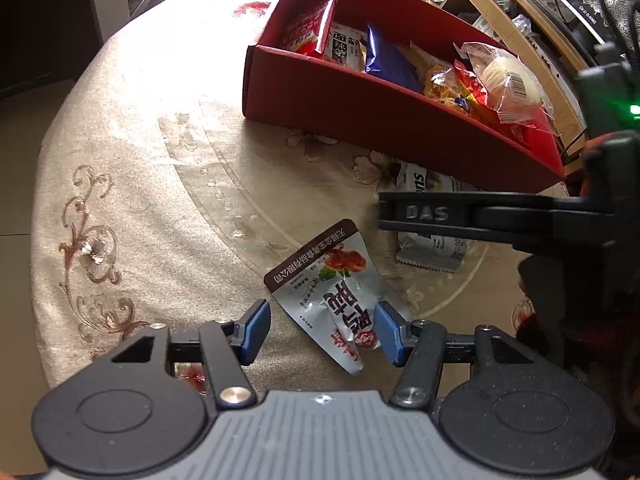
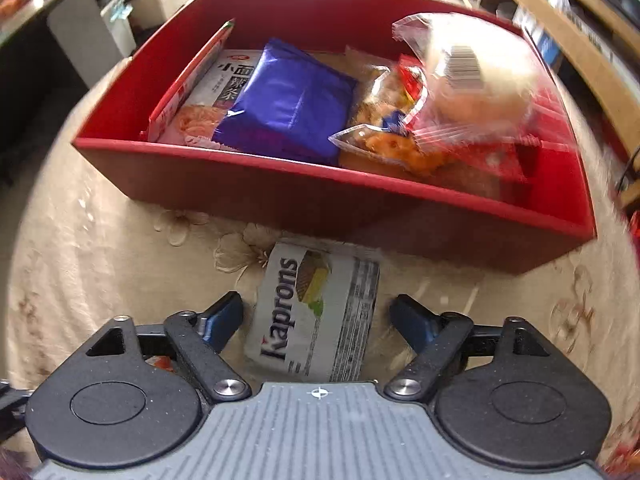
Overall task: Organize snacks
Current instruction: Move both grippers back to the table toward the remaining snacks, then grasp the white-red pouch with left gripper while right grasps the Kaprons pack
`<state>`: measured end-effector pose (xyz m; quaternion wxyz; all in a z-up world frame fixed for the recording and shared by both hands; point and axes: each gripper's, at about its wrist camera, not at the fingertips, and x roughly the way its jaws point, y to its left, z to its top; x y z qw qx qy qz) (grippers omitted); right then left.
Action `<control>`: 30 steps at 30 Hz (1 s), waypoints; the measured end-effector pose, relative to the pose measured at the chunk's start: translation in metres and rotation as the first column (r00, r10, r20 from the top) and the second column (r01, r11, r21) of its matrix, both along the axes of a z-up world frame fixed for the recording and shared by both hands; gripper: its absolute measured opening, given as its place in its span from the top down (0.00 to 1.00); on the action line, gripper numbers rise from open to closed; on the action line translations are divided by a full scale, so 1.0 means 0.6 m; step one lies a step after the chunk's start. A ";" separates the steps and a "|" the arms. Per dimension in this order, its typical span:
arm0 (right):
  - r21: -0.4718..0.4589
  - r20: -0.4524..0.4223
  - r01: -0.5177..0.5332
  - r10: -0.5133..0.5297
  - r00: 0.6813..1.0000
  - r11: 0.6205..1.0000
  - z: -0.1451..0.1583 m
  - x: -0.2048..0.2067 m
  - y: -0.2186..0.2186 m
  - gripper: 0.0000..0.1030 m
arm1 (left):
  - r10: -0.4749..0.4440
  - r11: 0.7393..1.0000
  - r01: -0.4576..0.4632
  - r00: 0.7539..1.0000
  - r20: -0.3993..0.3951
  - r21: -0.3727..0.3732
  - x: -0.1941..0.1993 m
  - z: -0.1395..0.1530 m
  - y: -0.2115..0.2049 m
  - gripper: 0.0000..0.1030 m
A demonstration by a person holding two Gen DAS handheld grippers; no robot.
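A red box (image 1: 360, 120) holds several snack packs, among them a blue pack (image 1: 386, 60) and a clear-wrapped bun (image 1: 508, 80); the box also shows in the right wrist view (image 2: 320, 196). My left gripper (image 1: 320, 330) is open, its blue pads on either side of a silver snack pouch (image 1: 332, 292) lying on the table. My right gripper (image 2: 316, 318) is open around a grey Kaprons wafer pack (image 2: 316, 312) lying in front of the box. That pack (image 1: 432, 240) and the right gripper's finger show in the left wrist view.
The round table has a beige flowered cloth (image 1: 140, 200). Wooden shelves (image 1: 520, 8) stand behind the box. Dark furniture and boxes (image 2: 120, 20) stand at the back left.
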<state>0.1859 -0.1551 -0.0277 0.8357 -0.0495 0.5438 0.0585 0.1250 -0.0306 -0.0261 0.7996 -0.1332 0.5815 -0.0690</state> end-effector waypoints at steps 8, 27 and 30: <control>-0.043 0.021 0.012 -0.012 1.000 0.999 0.013 -0.025 -0.031 0.37 | 0.006 1.000 -0.006 1.000 -0.006 -0.009 0.000 -0.001 0.002 0.47; -0.061 0.005 0.014 -0.014 1.000 0.998 0.024 -0.099 -0.133 0.37 | -0.013 0.973 -0.001 0.998 0.061 0.232 -0.009 -0.023 -0.097 0.45; -0.057 0.009 0.005 -0.004 1.000 0.998 0.028 -0.108 -0.137 0.37 | -0.048 0.959 0.028 0.997 0.063 0.284 -0.020 -0.021 -0.083 0.50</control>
